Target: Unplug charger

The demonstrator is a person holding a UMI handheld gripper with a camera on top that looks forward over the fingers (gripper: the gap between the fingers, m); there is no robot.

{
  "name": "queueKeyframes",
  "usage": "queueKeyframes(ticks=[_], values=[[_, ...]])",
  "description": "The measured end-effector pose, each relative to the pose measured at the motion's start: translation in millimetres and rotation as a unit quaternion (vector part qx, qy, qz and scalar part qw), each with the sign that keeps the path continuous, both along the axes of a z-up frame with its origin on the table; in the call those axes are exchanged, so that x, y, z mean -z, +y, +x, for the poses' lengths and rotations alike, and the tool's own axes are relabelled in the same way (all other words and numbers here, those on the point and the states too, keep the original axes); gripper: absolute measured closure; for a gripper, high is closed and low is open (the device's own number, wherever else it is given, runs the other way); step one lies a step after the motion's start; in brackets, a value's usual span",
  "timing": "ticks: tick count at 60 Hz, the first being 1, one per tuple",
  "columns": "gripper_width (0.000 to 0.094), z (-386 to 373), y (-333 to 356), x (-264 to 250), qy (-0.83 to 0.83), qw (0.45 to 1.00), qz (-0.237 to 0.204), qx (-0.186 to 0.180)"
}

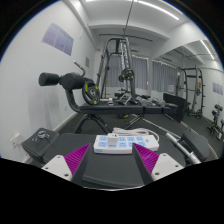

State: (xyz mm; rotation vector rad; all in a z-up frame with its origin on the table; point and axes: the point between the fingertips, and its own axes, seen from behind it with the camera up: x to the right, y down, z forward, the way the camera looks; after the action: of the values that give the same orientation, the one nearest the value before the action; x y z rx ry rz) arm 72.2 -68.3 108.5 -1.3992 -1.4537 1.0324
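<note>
A white power strip [112, 145] with blue-marked sockets lies on a dark grey surface [110, 175], just ahead of my fingers. A small white charger [113, 139] appears to sit plugged into its middle; I cannot make out its shape clearly. The strip's white cable [150, 134] runs off to the right. My gripper [110, 162] is open, its magenta pads [76, 158] spread wide at either side of the strip's near edge. Nothing is between the fingers, and they do not touch the strip.
This is a gym room. An exercise machine with black handles [58, 80] and a yellow-rimmed wheel [90, 94] stands at the left. A cable tower [122, 62] rises behind the strip, and a metal rack [186, 90] stands at the right.
</note>
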Motion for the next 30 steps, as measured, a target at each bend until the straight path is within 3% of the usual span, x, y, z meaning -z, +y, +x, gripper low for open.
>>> queueKeyframes(ticks=[16,30], values=[[0.0081,-113.1,-8.3,50.6,-0.018,1.0,0.004,0.001],[0.0085,-165.7,0.1,82.5,-0.048,0.999,-0.014,0.018]])
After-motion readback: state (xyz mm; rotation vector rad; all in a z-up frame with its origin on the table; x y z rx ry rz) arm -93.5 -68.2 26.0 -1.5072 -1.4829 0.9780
